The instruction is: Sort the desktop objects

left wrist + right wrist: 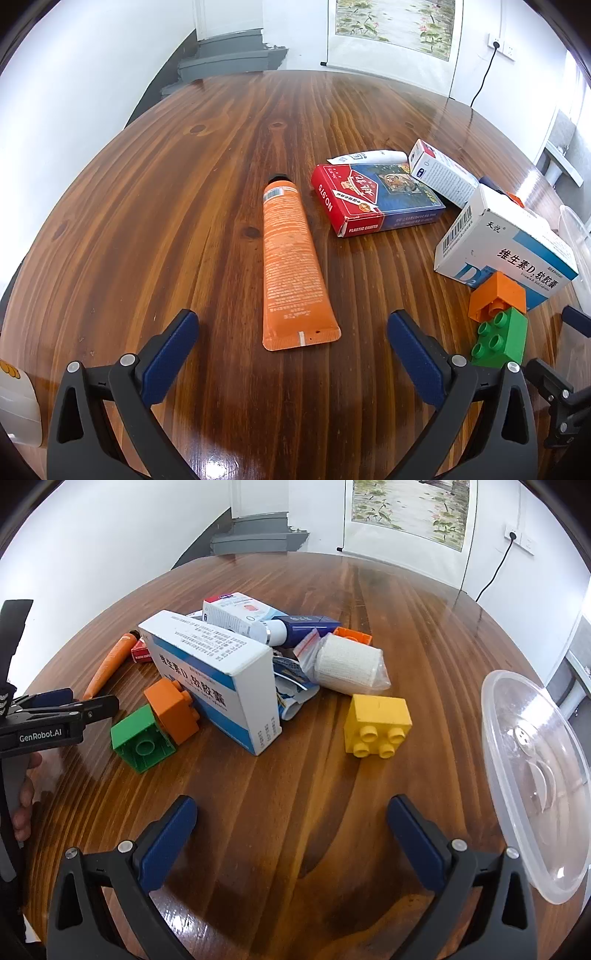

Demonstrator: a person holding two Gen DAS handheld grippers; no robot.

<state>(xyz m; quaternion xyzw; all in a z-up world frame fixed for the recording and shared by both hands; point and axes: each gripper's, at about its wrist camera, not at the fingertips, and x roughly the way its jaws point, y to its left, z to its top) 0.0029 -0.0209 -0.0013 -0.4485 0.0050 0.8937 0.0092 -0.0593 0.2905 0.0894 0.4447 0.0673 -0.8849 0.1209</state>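
An orange tube (291, 266) lies lengthwise on the wooden table (147, 221), its crimped end just ahead of my left gripper (291, 328), which is open and empty. A red and blue card box (373, 199) lies to its right, then a small white medicine box (443, 173) and a larger white and blue box (506, 247). In the right wrist view my right gripper (291, 812) is open over bare wood. Ahead lie a yellow brick (376, 723), a bagged bandage roll (347, 664), the white and blue box (218, 672), an orange brick (173, 709) and a green brick (142, 738).
A clear plastic container (535, 775) stands at the right, beside my right gripper. A white tube (369, 157) lies behind the card box. A blue and white bottle (295, 627) rests in the pile. A white object (18, 402) sits at the near left edge. Walls and a hanging scroll stand beyond the table.
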